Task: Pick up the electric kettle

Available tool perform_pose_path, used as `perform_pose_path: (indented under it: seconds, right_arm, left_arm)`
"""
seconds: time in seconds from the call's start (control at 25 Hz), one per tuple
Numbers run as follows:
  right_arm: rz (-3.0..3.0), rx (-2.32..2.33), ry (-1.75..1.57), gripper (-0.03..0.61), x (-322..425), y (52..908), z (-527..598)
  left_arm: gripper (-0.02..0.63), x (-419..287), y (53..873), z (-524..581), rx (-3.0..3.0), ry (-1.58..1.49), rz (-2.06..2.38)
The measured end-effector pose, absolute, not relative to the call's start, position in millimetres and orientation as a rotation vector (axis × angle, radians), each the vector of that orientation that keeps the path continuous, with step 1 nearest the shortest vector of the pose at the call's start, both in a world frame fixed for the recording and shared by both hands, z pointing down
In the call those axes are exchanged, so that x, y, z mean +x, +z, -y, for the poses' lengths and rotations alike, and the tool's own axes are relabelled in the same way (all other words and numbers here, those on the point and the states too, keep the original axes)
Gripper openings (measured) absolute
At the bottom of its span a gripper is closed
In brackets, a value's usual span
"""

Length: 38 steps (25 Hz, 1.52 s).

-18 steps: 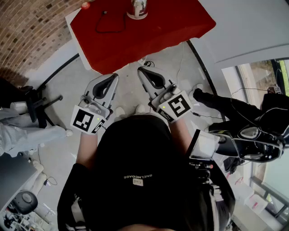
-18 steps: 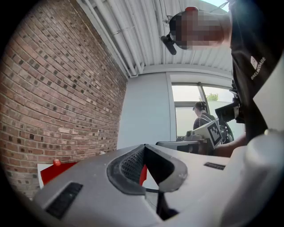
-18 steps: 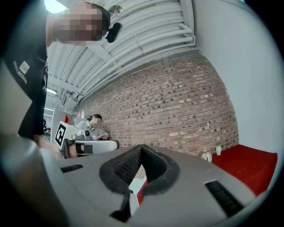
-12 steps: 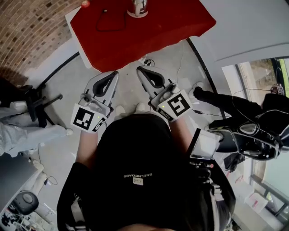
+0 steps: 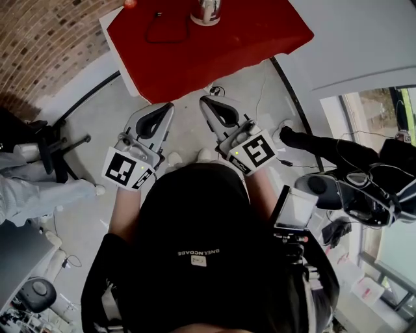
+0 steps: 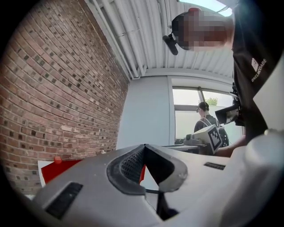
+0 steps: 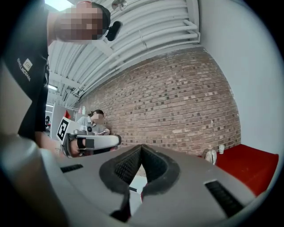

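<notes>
The silver electric kettle point(image 5: 205, 10) stands at the far edge of a red table point(image 5: 214, 52), with a black cord point(image 5: 162, 29) lying beside it. It also shows small and far off as the kettle point(image 7: 210, 155) in the right gripper view. My left gripper point(image 5: 170, 106) and right gripper point(image 5: 203, 101) are held side by side in front of my body, short of the table's near edge, over the floor. Both are shut with nothing between the jaws. The left gripper point(image 6: 144, 145) and the right gripper point(image 7: 141, 146) each show their tips meeting.
A brick wall point(image 5: 45, 39) curves along the left. An office chair base point(image 5: 55, 153) stands on the floor at left, and dark equipment point(image 5: 364, 195) at right. A small white cup point(image 7: 221, 149) sits near the kettle. A seated person point(image 7: 95, 122) is by the wall.
The red table and kettle have shifted slightly right and down in the head view. Both grippers stay shut and side by side, hardly moved.
</notes>
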State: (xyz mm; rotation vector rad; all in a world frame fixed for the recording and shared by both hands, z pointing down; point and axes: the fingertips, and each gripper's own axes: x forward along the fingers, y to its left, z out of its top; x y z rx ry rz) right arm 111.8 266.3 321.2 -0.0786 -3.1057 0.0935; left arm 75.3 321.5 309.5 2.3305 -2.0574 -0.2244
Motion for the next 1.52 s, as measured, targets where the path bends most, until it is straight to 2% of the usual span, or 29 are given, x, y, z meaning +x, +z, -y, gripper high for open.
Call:
perform_pose_path:
  seconds: [0.68, 1.52]
  right_arm:
    - [3.093, -0.016, 0.107, 0.005, 79.0, 342.2, -302.1]
    - [3.053, 0.0, 0.198, 0.005, 23.0, 363.3, -191.6]
  left_arm:
    - [0.004, 37.9, 327.7, -354.7, 2.368, -0.234, 1.992]
    - [0.005, -24.3, 353.1, -248.6, 2.277, -0.139, 2.054]
